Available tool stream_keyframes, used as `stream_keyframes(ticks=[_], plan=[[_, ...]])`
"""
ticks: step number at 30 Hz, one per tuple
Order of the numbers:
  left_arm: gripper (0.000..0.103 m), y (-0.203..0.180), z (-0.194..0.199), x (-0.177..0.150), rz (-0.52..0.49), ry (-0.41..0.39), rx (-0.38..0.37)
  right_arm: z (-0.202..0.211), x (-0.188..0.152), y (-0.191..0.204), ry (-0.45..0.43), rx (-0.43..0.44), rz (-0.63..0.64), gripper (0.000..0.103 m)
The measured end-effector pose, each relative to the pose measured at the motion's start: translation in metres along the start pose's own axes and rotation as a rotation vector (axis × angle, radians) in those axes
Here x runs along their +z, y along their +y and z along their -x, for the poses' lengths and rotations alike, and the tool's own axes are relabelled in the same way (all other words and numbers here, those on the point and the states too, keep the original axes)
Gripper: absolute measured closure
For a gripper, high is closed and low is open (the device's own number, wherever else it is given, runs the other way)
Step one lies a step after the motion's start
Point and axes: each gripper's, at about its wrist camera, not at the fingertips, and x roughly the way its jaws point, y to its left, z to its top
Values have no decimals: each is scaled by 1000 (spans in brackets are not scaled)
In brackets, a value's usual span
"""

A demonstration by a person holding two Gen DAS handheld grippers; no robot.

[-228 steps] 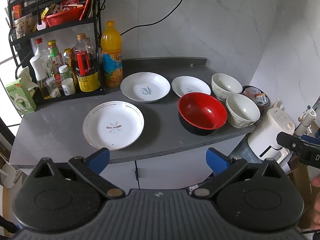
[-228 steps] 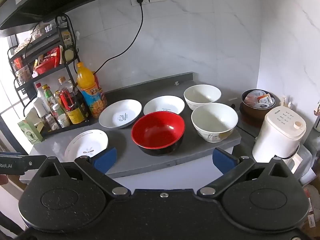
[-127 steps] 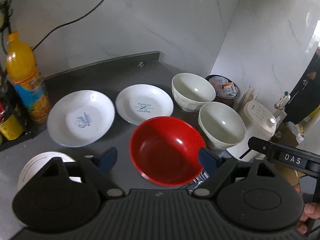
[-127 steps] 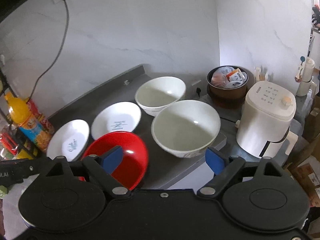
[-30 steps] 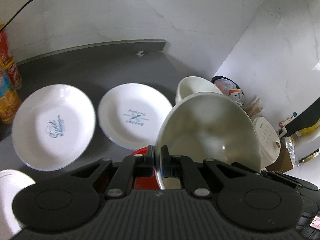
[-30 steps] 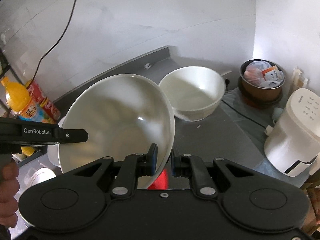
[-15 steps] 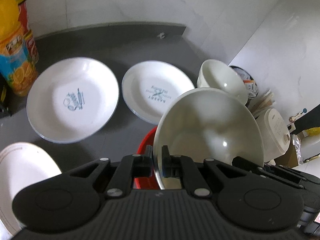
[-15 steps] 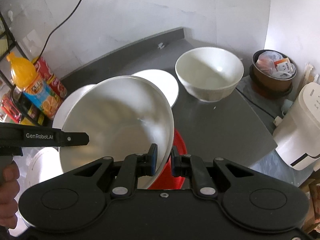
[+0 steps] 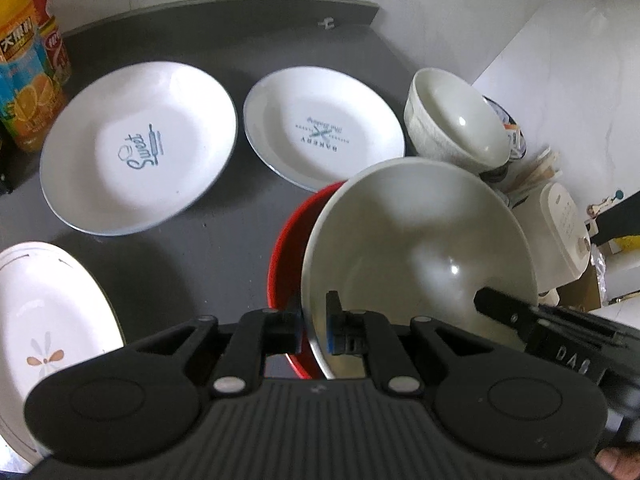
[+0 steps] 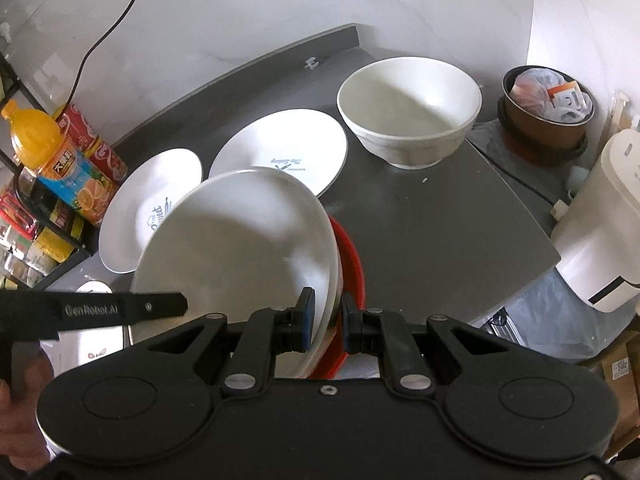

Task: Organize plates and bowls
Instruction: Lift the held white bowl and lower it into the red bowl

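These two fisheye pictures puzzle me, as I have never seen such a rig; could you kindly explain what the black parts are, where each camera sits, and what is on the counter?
There is no robot arm here. A person holds a two-finger gripper in each hand, and each gripper carries a camera that looks forward along its fingers, so the black shapes at the bottom are the grippers themselves.

The left gripper and the right gripper each pinch the rim of one large white bowl, on opposite sides. It hangs tilted over a red bowl; whether they touch is unclear.

On the grey counter lie a "Sweet" plate, a "Bakery" plate, a flower plate and a second white bowl. An orange drink bottle stands at the left, a white appliance beyond the counter's right edge.
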Motion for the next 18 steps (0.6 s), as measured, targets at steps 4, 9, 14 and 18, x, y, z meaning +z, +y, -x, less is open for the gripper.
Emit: stream_keyframes(ticks=[4, 9, 14, 18], plan=[[95, 1, -9, -5, 10, 28, 6, -4, 1, -3, 4, 3, -9, 90], [95, 3, -15, -7, 19, 54, 4, -9, 1, -4, 11, -5, -14, 91], [94, 1, -13, -4, 20, 68, 15, -12, 4, -3, 11, -13, 2, 92], [91, 3, -4, -1, 29, 56, 13, -15, 7, -2, 15, -15, 12, 93]])
